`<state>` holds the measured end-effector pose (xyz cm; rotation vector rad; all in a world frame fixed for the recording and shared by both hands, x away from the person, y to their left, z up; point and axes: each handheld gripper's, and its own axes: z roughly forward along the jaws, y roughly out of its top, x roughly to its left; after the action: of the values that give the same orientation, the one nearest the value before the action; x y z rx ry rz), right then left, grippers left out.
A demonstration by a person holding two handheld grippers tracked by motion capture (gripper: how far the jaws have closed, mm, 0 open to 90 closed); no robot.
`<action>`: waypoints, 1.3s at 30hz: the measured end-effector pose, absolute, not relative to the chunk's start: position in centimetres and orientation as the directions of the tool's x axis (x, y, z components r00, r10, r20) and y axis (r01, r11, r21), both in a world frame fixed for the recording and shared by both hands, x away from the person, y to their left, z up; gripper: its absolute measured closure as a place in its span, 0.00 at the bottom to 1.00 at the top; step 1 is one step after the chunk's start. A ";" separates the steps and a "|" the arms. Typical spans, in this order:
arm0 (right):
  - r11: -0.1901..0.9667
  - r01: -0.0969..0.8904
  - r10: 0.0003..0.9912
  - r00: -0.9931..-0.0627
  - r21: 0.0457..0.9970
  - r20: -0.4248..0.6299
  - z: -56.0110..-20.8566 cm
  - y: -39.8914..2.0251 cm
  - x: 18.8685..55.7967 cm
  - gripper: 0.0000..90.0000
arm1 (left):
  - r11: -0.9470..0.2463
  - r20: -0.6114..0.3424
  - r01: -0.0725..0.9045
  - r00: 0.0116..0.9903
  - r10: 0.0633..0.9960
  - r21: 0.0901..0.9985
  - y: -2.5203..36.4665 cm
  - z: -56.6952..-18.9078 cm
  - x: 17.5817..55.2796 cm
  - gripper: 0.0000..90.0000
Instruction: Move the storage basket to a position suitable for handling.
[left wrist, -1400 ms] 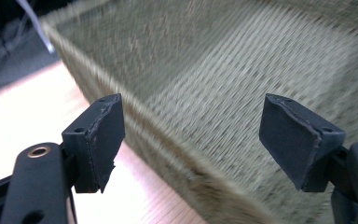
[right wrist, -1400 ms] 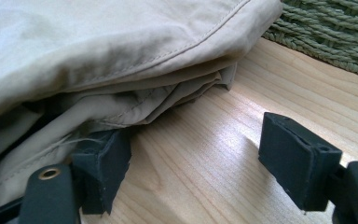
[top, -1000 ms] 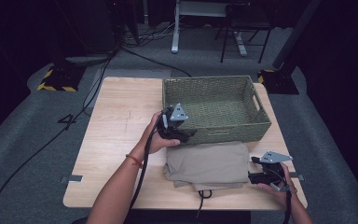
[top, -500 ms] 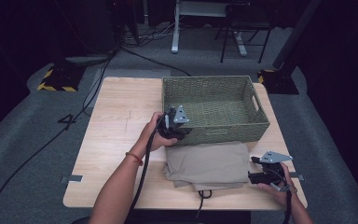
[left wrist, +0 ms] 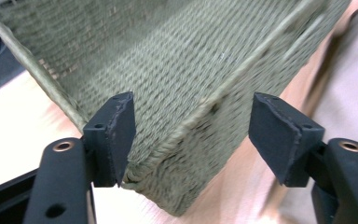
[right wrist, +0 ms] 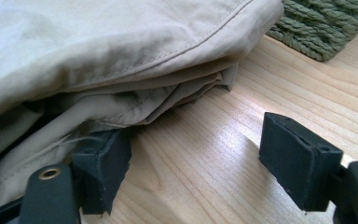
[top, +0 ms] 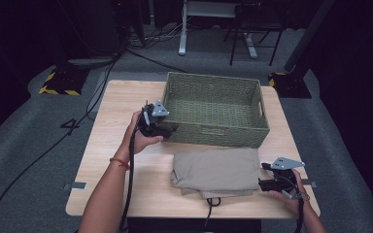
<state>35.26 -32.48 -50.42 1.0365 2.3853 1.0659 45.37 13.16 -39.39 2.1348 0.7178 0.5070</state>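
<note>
Left gripper [top: 167, 130] — jaws reopened — leftward at basket [top: 213, 138] corner

High view: fixed overhead, looks forward and down on pale wooden table [top: 107, 145], takes in whole tabletop from afar. Left gripper view: close behind own black jaws, faces near corner of green woven rectangular basket [left wrist: 177, 186]. Right gripper view: low at tabletop, close on edge of folded beige cloth garment [right wrist: 98, 56]. All three views share basket, garment and table.
</note>
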 end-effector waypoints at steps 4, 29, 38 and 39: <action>0.459 0.489 0.732 -0.681 0.742 -0.004 -50.3 -32.5 35.2 0.28 | -0.467 0.100 0.287 0.757 0.646 0.836 13.9 -37.7 42.8 0.23; 0.460 0.407 0.714 -0.698 0.789 -0.056 -45.6 -28.1 35.2 0.23 | -0.554 -0.014 0.438 0.792 0.610 0.708 8.8 -48.3 34.4 0.18; 0.464 0.522 0.754 -0.657 0.716 -0.010 -48.7 -27.8 37.8 0.00 | -0.585 -0.011 0.436 0.808 0.589 0.684 7.3 -49.6 34.2 0.17; 0.461 0.528 0.748 -0.663 0.713 0.007 -48.9 -27.8 38.1 0.00 | -0.588 -0.015 0.434 0.812 0.583 0.683 7.4 -49.7 34.4 0.17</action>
<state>38.06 -27.82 -48.94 1.0879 2.4072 1.0134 34.37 7.37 -49.69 2.2900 0.7443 0.2743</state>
